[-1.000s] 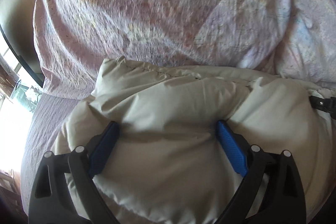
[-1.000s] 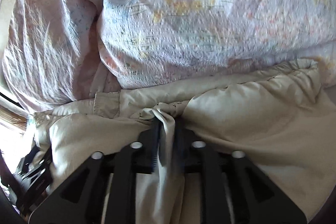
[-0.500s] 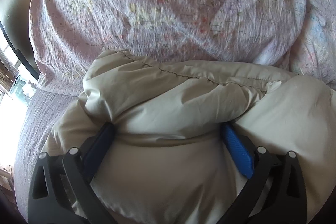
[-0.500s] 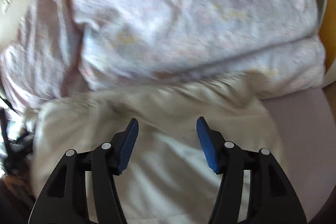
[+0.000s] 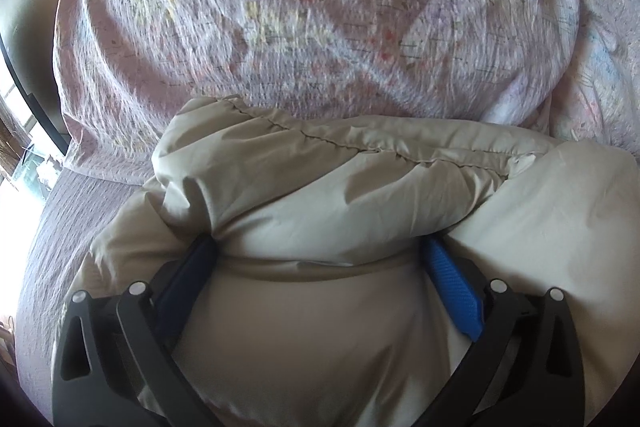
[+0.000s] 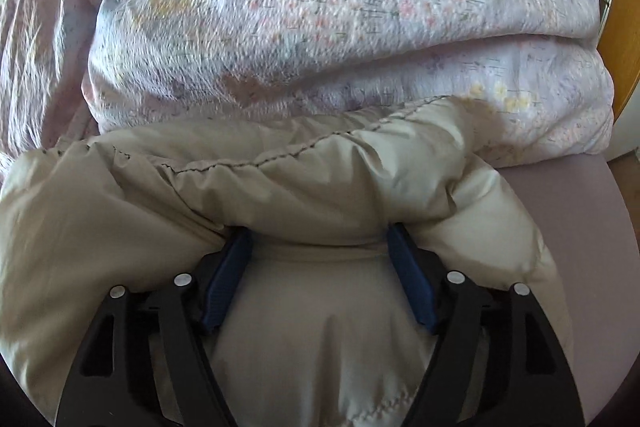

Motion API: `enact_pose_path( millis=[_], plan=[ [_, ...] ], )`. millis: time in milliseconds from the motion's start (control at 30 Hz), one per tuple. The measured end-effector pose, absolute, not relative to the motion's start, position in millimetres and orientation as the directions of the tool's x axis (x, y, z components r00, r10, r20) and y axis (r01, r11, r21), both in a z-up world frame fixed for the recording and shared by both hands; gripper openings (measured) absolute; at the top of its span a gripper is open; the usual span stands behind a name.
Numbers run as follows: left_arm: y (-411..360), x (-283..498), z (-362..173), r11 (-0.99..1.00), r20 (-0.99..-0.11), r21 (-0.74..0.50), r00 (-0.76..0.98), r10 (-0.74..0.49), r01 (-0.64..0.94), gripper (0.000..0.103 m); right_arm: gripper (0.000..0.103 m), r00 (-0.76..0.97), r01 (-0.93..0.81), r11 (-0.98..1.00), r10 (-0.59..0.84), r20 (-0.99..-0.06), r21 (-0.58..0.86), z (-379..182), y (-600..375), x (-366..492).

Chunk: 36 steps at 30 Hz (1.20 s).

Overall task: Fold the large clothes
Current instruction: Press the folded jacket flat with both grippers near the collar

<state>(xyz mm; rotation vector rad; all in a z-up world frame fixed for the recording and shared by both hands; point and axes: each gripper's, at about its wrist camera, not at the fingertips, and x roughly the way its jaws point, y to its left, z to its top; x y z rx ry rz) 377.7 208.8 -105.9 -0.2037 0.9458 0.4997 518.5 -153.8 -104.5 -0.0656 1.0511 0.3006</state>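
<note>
Right tool [image 6: 320,239] opening, left tool [image 5: 320,251] wide; jacket [image 5: 360,195] bulging between.

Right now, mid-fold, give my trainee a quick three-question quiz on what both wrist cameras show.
1. True or false: the beige padded jacket lies on a bare wooden floor.
2. What is directly behind the jacket? A) floral quilt B) cardboard box C) laundry basket
3. Fill in: the blue pads of the right gripper have the jacket's ____ fold bulging between them.

Key: 1 false, it is on a mauve bed sheet; 2 A, the floral quilt; 3 puffy.
</note>
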Motion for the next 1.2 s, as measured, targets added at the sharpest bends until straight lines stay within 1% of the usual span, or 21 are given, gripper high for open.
enact_pose_path(
  millis=[367, 600, 1200],
  plan=[
    [207.1, 372.3, -111.5, 0.862, -0.778, 0.037, 0.528, 0.342, -0.505, 0.101, 0.077, 0.530, -0.278, 0.957, 0.222, -0.818, 0.080, -116.4, -142.0, 516.3],
    [203.3, 367.6, -115.5, 0.859, -0.756, 0.028, 0.551, 0.352, -0.511, 0.101, 0.077, 0.536, -0.275, 0.957, 0.230, -0.813, 0.089, -115.9, -142.5, 511.3],
    [205.7, 367.9, -115.6, 0.860, -0.743, 0.015, 0.570, 0.351, -0.510, 0.101, 0.077, 0.540, -0.275, 0.957, 0.229, -0.810, 0.088, -115.4, -143.7, 513.2]
  ],
)
